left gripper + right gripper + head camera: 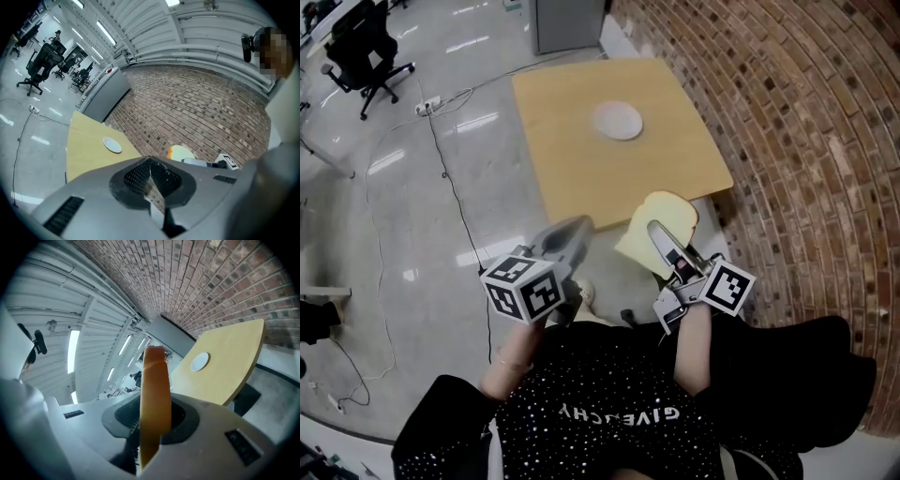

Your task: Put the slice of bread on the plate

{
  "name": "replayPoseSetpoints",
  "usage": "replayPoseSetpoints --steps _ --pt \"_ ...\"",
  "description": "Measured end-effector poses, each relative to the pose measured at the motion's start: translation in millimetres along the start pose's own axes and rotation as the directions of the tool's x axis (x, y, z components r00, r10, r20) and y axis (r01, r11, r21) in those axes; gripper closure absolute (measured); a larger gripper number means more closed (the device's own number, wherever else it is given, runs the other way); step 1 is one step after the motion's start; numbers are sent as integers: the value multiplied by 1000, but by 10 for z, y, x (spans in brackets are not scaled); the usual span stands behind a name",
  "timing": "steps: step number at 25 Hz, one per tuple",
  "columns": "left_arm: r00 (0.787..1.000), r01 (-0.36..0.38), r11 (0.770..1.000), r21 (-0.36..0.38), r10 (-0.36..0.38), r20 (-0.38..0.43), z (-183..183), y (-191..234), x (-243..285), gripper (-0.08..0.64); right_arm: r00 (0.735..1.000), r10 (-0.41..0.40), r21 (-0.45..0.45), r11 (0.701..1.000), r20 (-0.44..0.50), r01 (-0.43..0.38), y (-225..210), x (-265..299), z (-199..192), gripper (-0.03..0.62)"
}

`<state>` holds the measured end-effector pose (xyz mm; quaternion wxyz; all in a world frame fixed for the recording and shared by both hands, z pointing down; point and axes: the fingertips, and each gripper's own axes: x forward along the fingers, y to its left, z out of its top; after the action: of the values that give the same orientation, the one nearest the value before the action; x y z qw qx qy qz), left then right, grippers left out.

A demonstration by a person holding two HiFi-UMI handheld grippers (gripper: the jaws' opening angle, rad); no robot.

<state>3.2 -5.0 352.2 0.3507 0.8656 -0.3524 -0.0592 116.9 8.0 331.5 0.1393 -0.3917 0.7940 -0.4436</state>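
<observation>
A slice of bread [671,208] stands on edge between the jaws of my right gripper [664,242], which is shut on it. In the right gripper view the bread [154,385] rises edge-on out of that gripper [152,414]. A white plate [617,121] lies empty near the middle of the yellow table [572,173], well ahead of both grippers. My left gripper [577,228] is held beside the right one, shut with nothing in it; its pads [151,176] meet. The left gripper view also catches the plate [112,144] and the bread [181,152].
A brick wall [806,131] runs along the table's right side. A grey cabinet [568,22] stands behind the table. On the glossy floor at the left are an office chair [364,52], a power strip [428,105] and a long cable [455,202].
</observation>
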Motion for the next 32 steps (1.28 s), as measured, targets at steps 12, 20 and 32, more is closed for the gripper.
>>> replayPoseSetpoints --steps 12,20,32 --pt "999 -36 999 19 36 32 174 229 383 549 1000 -2 14 1000 18 2 -378 123 326 497" --pt "1000 -28 999 18 29 -10 128 306 519 549 997 -39 85 996 59 34 -561 20 290 497" --pt "999 -31 999 -11 30 -45 245 558 1169 549 996 -84 131 988 16 81 -1127 348 768 497"
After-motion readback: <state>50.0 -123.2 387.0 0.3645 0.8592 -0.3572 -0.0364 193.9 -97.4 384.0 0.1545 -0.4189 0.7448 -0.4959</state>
